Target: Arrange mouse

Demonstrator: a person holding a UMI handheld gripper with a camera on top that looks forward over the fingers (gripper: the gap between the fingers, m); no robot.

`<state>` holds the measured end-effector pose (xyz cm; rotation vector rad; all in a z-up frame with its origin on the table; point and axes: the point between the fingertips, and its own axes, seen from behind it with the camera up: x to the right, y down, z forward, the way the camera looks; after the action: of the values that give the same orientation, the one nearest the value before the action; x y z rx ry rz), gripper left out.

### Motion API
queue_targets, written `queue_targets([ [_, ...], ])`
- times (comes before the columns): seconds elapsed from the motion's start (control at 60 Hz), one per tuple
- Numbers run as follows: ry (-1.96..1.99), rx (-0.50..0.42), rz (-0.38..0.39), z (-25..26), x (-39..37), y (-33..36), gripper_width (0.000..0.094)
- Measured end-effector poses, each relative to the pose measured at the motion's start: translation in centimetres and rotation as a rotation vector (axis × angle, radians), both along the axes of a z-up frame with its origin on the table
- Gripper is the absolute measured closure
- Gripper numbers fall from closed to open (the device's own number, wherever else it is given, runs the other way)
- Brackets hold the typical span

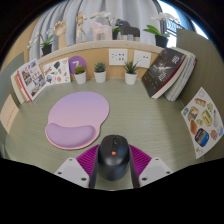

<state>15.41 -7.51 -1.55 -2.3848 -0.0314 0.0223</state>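
Note:
A black mouse with an orange scroll wheel sits between my gripper's fingers. The magenta pads press against both of its sides, so the gripper is shut on it. A lilac mouse pad with a pink wrist rest lies on the green desk, just ahead of the fingers and to their left. The mouse's rear end is hidden behind the gripper body.
Three small potted plants stand in a row at the desk's back. Magazines lean at the left and at the right. A printed leaflet lies on the right. Bare green desk shows beside the mouse pad.

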Motion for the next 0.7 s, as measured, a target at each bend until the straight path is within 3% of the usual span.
queue_targets([
  [0.3, 0.009, -0.034, 0.065, -0.2, -0.4, 0.3, 0.0579],
  [0.533, 0.039, -0.101, 0.033, 0.5, -0.1, 0.6, 0.0582],
  [0.7, 0.031, 0.037, -0.027, 8.9, 1.3, 5.7, 0.058],
])
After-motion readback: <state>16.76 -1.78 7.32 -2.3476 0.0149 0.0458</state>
